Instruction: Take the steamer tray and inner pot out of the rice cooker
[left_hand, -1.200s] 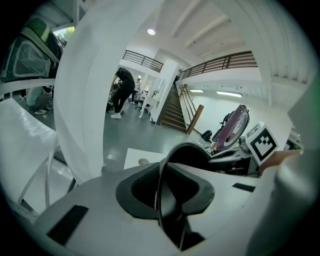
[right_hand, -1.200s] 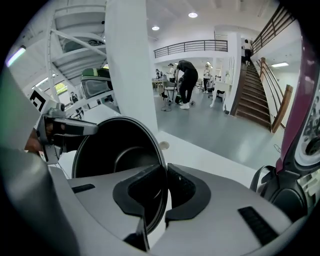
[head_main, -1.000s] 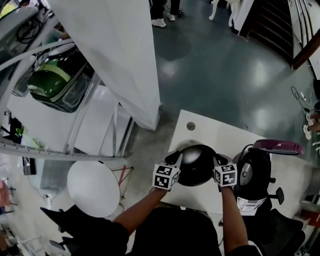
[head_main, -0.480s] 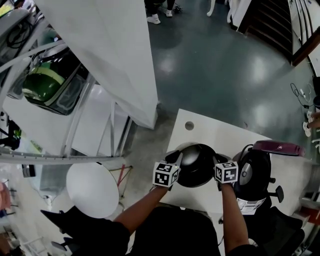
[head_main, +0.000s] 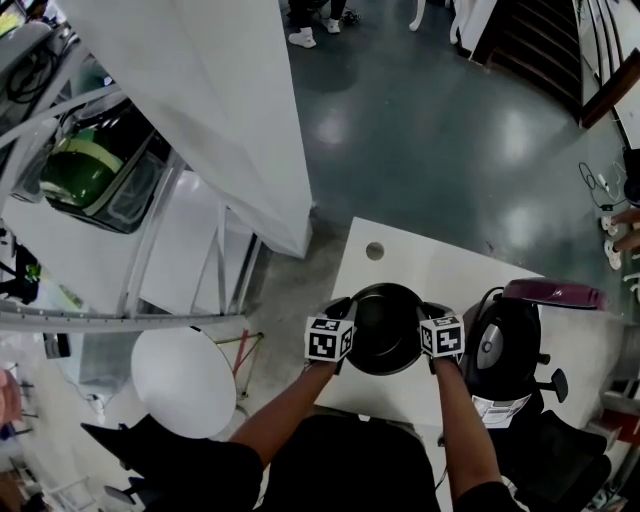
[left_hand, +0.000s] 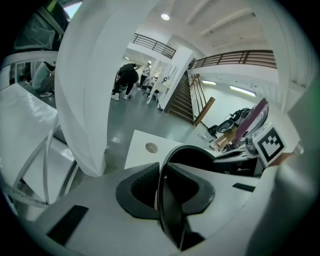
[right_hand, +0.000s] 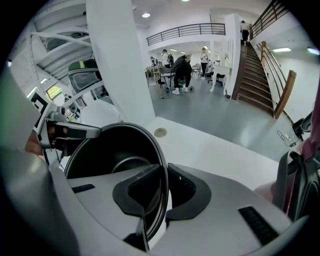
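Inner pot (head_main: 385, 330): dark, round, deep, with a thin flared rim. Seen from the right gripper view, the inner pot (right_hand: 112, 155) has nothing in it, just a faint ring at the bottom. It is out of the rice cooker (head_main: 505, 345) and sits lower centre in the head view, over the white table (head_main: 440, 268). Cannot tell if its bottom touches the tabletop.

Left gripper (head_main: 344, 308) is clamped on the pot's left rim. In the left gripper view the rim runs edge-on between the pads of the left gripper (left_hand: 161, 186). Right gripper (head_main: 428, 312) is clamped on the opposite rim. In its own view the right gripper (right_hand: 165, 192) has one pad inside the wall and one outside. Pot looks roughly level between the two.

Edges: the pot's near side is close to the table's front edge. The left gripper sits right at the table's left edge. The rice cooker is black and stands just right of the right gripper, with its lid (head_main: 555, 293) raised.

Free room: bare tabletop above the pot in frame, up to a small round hole (head_main: 375, 250) near the table's upper left corner. Past that, open grey floor (head_main: 450, 120) fills the upper half. A white panel (head_main: 220, 110) slants across the upper left, well apart from the pot. A round white surface (head_main: 185, 378) is lower left, off the table.
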